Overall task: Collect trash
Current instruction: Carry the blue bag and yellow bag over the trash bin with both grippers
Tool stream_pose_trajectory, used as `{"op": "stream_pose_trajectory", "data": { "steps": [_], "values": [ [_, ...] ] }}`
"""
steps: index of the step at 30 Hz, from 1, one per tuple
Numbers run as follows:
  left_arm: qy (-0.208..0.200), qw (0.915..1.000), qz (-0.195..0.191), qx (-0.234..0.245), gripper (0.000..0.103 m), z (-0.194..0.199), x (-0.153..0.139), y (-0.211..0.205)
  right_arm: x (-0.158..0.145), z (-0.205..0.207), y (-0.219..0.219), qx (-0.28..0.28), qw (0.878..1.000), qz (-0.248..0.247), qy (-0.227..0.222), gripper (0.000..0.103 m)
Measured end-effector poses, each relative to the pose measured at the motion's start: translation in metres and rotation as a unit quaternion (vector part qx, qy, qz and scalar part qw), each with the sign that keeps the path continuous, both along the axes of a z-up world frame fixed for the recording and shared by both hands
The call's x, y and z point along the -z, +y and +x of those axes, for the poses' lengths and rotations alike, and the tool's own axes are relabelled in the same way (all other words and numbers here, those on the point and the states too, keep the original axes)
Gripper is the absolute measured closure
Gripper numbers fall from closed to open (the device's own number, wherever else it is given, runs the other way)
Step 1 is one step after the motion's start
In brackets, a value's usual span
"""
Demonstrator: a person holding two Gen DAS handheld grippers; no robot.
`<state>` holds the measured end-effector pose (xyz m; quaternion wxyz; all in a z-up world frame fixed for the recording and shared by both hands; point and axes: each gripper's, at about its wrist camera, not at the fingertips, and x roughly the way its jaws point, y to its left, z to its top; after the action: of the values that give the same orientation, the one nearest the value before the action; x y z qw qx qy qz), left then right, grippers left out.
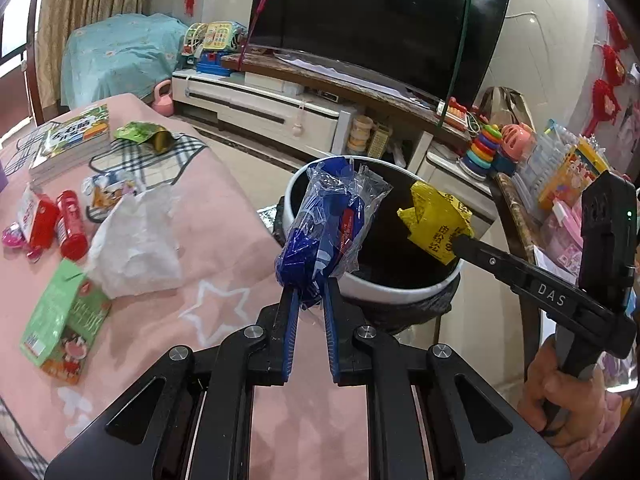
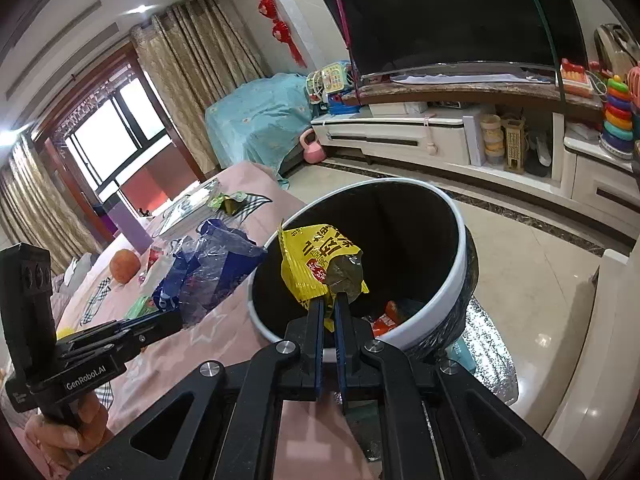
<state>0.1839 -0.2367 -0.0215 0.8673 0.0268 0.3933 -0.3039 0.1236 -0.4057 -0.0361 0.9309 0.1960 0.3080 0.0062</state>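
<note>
My left gripper [image 1: 310,286] is shut on a blue and clear plastic wrapper [image 1: 324,224] and holds it at the near rim of the white-rimmed black trash bin [image 1: 384,290]. My right gripper [image 2: 329,300] is shut on a yellow snack wrapper [image 2: 316,260] and holds it over the bin's opening [image 2: 452,280]. The yellow wrapper [image 1: 434,222] and right gripper [image 1: 460,242] also show in the left wrist view, and the blue wrapper [image 2: 212,268] and left gripper [image 2: 160,320] in the right wrist view. Red wrappers [image 2: 386,320] lie in the bin's bottom.
On the pink-covered table [image 1: 224,248] lie a white plastic bag [image 1: 134,244], a green packet [image 1: 64,316], red packets [image 1: 70,226], a green wrapper [image 1: 144,134] and books [image 1: 72,140]. A TV cabinet [image 2: 400,136] with toys stands behind the bin.
</note>
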Motion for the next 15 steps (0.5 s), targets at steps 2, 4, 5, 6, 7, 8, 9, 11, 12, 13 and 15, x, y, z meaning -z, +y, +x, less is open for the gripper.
{"op": "stream_pose_trajectory", "data": {
  "steps": [2,4,5,6,7,8,9,11,12,13,15],
  "values": [
    [0.0,1.0,0.001,0.001,0.091,0.004,-0.001,-0.006,0.001,0.003,-0.003,0.002,1.0,0.002,0.003,0.098],
    [0.002,1.0,0.004,0.003,0.091,0.007,0.0,-0.011,0.001,0.006,-0.006,0.004,1.0,0.004,0.007,0.098],
    [0.003,1.0,0.006,0.003,0.091,0.01,0.0,-0.014,0.002,0.008,-0.008,0.006,1.0,0.005,0.01,0.098],
    [0.005,1.0,0.007,0.004,0.091,0.011,0.001,-0.016,0.002,0.009,-0.009,0.007,1.0,0.005,0.011,0.098],
    [0.008,0.9999,0.008,0.004,0.091,0.013,0.002,-0.018,0.003,0.01,-0.011,0.008,1.0,0.006,0.013,0.098],
    [0.01,0.9999,0.009,0.004,0.091,0.014,0.003,-0.02,0.004,0.011,-0.011,0.009,1.0,0.005,0.015,0.098],
    [0.011,0.9999,0.009,0.005,0.091,0.016,0.003,-0.022,0.005,0.013,-0.013,0.01,1.0,0.004,0.016,0.098],
    [0.012,0.9998,0.012,0.007,0.091,0.018,0.005,-0.027,0.006,0.015,-0.016,0.01,1.0,0.003,0.02,0.098],
    [0.012,0.9998,0.013,0.007,0.091,0.019,0.006,-0.029,0.007,0.017,-0.016,0.011,1.0,0.003,0.022,0.098],
    [0.013,0.9998,0.015,0.009,0.091,0.021,0.006,-0.031,0.008,0.018,-0.018,0.011,1.0,0.002,0.024,0.098],
    [0.013,0.9997,0.017,0.009,0.091,0.023,0.008,-0.034,0.009,0.021,-0.02,0.012,1.0,0.002,0.027,0.098]
  ]
}}
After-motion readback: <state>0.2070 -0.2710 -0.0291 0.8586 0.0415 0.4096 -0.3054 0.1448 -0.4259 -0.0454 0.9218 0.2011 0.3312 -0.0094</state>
